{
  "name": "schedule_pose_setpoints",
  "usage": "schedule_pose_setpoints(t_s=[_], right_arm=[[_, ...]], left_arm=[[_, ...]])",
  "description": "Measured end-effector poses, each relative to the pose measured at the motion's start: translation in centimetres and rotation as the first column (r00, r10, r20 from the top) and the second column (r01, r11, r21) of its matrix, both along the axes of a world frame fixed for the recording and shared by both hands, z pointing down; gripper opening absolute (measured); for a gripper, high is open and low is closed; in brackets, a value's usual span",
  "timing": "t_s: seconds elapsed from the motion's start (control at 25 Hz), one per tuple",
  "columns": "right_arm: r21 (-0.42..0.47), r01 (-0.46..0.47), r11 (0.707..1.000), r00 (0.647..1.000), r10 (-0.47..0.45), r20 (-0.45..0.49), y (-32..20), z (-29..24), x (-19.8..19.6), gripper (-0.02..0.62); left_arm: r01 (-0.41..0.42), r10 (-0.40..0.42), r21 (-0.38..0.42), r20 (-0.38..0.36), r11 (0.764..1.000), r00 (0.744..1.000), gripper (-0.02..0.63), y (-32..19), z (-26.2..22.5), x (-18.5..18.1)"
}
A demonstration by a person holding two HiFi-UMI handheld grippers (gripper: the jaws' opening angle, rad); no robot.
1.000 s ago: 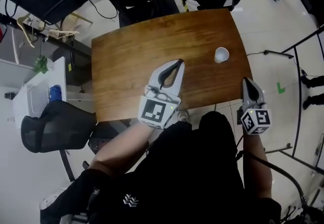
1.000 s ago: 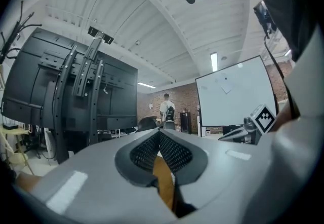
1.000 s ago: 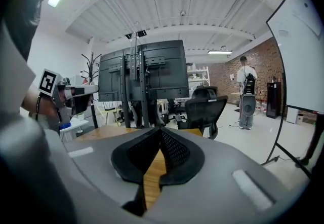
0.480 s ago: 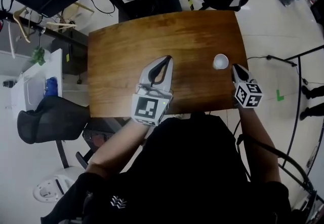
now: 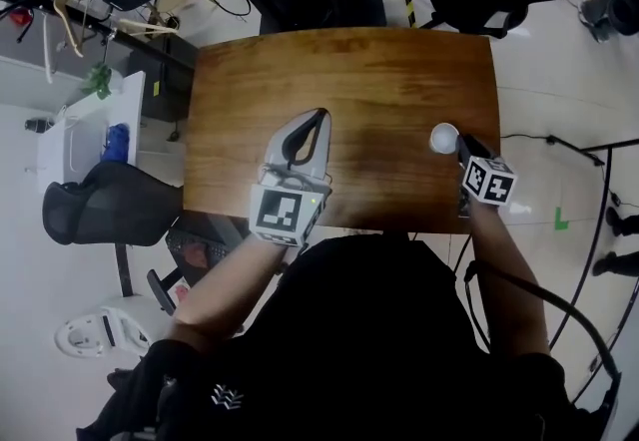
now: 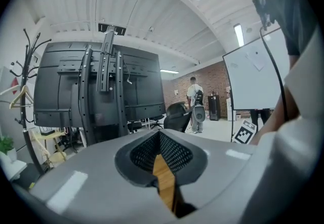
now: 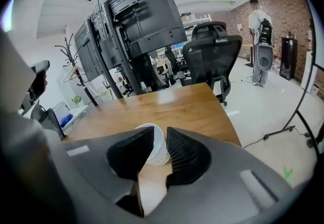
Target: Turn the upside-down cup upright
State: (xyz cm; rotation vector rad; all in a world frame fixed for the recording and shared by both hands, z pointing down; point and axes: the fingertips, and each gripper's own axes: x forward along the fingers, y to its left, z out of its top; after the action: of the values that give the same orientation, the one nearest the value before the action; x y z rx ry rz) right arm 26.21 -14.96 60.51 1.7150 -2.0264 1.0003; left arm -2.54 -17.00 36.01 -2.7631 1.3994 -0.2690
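There is one cup (image 5: pixel 443 138), white and small, standing on the right part of the single wooden table (image 5: pixel 379 80), close to the table's right edge and about midway between its far and near edges. It stands bottom-up: the closed base faces the ceiling, the wider mouth sits flat on the wood, and so its long axis runs straight up and down, with no lean to be seen. From the head view it shows only as a white round disc. Two grippers are in play, each with one cube of square markers. The right gripper (image 5: pixel 464 145) points down at a slant toward the cup from the near right. Its jaws have just been opening and now stand partly apart. In the right gripper view the cup shows through the gap just past the tips, wider than the gap, and the pads do not press on it, so nothing is gripped. Its marker cube (image 5: pixel 489 181) lies over the table's near right corner. The left gripper (image 5: pixel 319 114) is well apart from the cup, over the middle of the table, pointing away from the person. Its jaws meet at the tips with nothing between them, only bare wood showing through the hollow behind. One black office chair (image 5: pixel 100 215) stands on the floor left of the table.
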Motion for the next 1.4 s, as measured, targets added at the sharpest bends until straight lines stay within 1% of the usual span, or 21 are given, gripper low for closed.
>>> schedule_pose_setpoints(t_s=[0.08,0.16,0.28,0.4,0.48,0.56,0.64,0.68,0.76,0.8,0.88,1.0,1.12,1.16,1.2,1.32,1.4], right_arm=[[-0.038,0.001,0.999,1.0,-0.002,-0.006,-0.1,1.1,0.0,0.081],[-0.062,-0.002,0.998,0.999,0.0,-0.035,-0.2,1.6,0.0,0.078],[-0.072,0.004,0.997,0.999,-0.007,-0.043,-0.5,1.9,-0.5,0.066],[-0.083,0.008,0.997,0.998,-0.013,-0.055,-0.5,2.1,-0.8,0.051],[-0.081,0.016,0.997,0.997,-0.022,-0.077,-0.5,2.1,-0.8,0.023],[-0.06,0.019,0.998,0.993,-0.026,-0.112,-0.5,1.8,-0.6,0.021],[-0.024,0.006,1.0,0.984,-0.01,-0.18,-0.6,1.0,0.3,0.021],[-0.006,0.0,1.0,0.974,-0.001,-0.226,-0.7,0.5,0.8,0.021],[0.006,0.007,1.0,0.944,-0.004,-0.33,-0.8,-0.2,1.7,0.021],[-0.003,0.025,1.0,0.925,-0.024,-0.38,-0.8,-0.2,1.8,0.021],[-0.034,0.085,0.996,0.884,-0.092,-0.459,-0.7,0.1,0.8,0.023],[-0.051,0.19,0.981,0.828,-0.188,-0.528,-0.4,0.3,-2.5,0.022],[-0.05,0.3,0.953,0.793,-0.278,-0.542,-0.3,0.4,-6.5,0.034],[-0.052,0.324,0.945,0.792,-0.301,-0.531,-0.3,0.6,-7.6,0.037],[-0.055,0.337,0.94,0.798,-0.317,-0.512,-0.2,0.8,-8.5,0.04],[-0.06,0.338,0.939,0.835,-0.329,-0.442,0.0,2.2,-10.1,0.046],[-0.04,0.325,0.945,0.863,-0.314,-0.395,-0.1,2.7,-10.5,0.048]], left_arm=[[0.032,-0.032,0.006,-0.004,0.999,0.999,0.0,-0.3,-0.4,-0.5],[0.049,-0.049,0.014,-0.001,0.999,0.999,0.0,-0.6,-0.7,-0.9],[0.064,-0.064,0.018,-0.001,0.998,0.998,0.0,-0.9,-1.0,-1.4],[0.061,-0.061,0.025,-0.012,0.998,0.998,0.0,-1.1,-1.0,-1.5],[0.056,-0.056,0.021,-0.015,0.998,0.998,0.0,-1.2,-0.9,-1.5],[0.054,-0.054,0.016,-0.015,0.998,0.998,0.0,-1.2,-0.7,-1.5],[0.053,-0.053,0.015,-0.016,0.998,0.998,0.0,-1.4,-0.5,-1.6],[0.053,-0.052,0.013,-0.016,0.999,0.999,0.0,-1.5,-0.5,-1.6],[0.044,-0.044,0.014,-0.019,0.999,0.999,0.0,-1.6,-0.7,-1.5],[0.037,-0.037,0.016,-0.023,0.999,0.999,0.0,-1.7,-0.8,-1.3],[0.031,-0.031,0.017,-0.027,0.999,0.999,0.0,-1.8,-1.0,-1.2],[0.037,-0.036,0.011,-0.012,0.999,0.999,0.0,-1.9,-0.6,-1.8],[0.046,-0.046,0.004,0.001,0.999,0.999,0.0,-2.0,-0.5,-2.5],[0.048,-0.048,0.009,-0.001,0.999,0.999,0.0,-2.1,-0.7,-2.6],[0.049,-0.049,0.017,-0.005,0.999,0.999,0.0,-2.2,-0.9,-2.8],[0.053,-0.052,0.026,-0.015,0.998,0.999,0.0,-2.2,-1.6,-3.1],[0.061,-0.06,0.019,-0.014,0.998,0.998,0.0,-2.2,-1.7,-3.6]])
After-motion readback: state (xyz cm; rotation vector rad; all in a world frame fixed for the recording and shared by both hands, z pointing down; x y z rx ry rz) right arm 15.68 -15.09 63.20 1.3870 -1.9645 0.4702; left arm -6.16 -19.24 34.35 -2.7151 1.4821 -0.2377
